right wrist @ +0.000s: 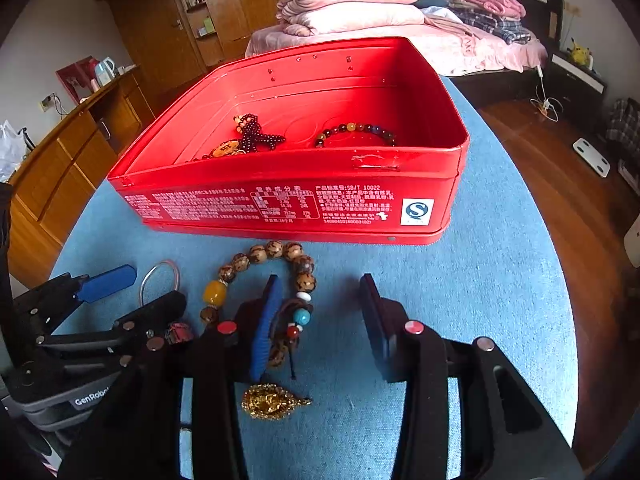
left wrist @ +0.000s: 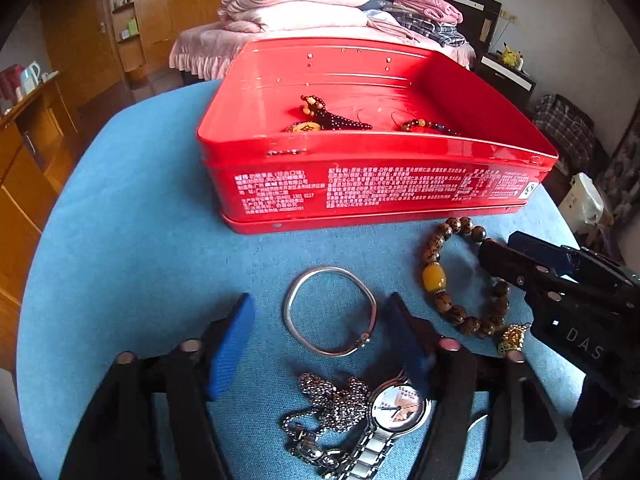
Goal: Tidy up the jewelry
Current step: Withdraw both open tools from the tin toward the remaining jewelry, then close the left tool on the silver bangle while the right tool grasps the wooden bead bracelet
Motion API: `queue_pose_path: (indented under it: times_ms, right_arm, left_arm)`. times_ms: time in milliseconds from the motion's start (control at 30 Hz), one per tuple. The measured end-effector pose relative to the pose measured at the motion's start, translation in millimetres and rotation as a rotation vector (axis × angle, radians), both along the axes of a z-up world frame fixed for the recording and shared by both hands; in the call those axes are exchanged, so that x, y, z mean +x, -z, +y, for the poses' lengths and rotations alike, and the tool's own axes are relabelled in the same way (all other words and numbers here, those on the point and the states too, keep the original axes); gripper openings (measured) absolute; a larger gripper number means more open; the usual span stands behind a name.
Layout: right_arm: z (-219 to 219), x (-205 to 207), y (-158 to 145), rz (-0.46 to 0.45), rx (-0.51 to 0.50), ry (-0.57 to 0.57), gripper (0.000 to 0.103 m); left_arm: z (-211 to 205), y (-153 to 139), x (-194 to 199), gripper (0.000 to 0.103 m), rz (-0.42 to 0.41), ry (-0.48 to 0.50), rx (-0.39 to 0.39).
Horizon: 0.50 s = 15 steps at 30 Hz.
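A red tin box (left wrist: 376,188) (right wrist: 288,204) stands open on the blue table and holds a dark bead ornament (left wrist: 320,118) (right wrist: 256,136) and a multicoloured bead bracelet (left wrist: 428,126) (right wrist: 356,132). My left gripper (left wrist: 320,320) is open, its fingers either side of a silver bangle (left wrist: 330,312) (right wrist: 158,280). A watch (left wrist: 396,408) and a chain necklace (left wrist: 328,404) lie below it. My right gripper (right wrist: 320,308) is open over a brown bead bracelet (left wrist: 452,276) (right wrist: 272,276) with an amber bead, its left finger inside the loop. A gold pendant (right wrist: 272,400) (left wrist: 512,338) lies below.
The round table has a blue cloth (left wrist: 140,220) (right wrist: 480,280) and its edge is near on all sides. A bed with folded pink quilts (left wrist: 296,4) stands behind the box. A wooden cabinet (right wrist: 72,160) is at the left.
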State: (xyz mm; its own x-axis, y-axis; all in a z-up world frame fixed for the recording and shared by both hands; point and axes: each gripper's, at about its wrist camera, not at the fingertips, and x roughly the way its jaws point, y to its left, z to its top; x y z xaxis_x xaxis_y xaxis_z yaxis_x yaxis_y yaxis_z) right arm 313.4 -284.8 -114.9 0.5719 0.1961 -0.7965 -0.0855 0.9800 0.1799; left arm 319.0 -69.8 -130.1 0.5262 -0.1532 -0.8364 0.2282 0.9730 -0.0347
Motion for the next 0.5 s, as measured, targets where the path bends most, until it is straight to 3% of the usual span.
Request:
queue_pose_path:
  times_ms: [67,500]
  right_arm:
    - [0,0,0,0.0,0.0,0.001,0.039]
    - [12,1,1,-0.002,-0.055,-0.018,0.04]
  left_arm:
    - [2,-2,1,0.047,0.005,0.005,-0.022]
    - [24,-7,3,0.046,-0.021,-0.038,-0.054]
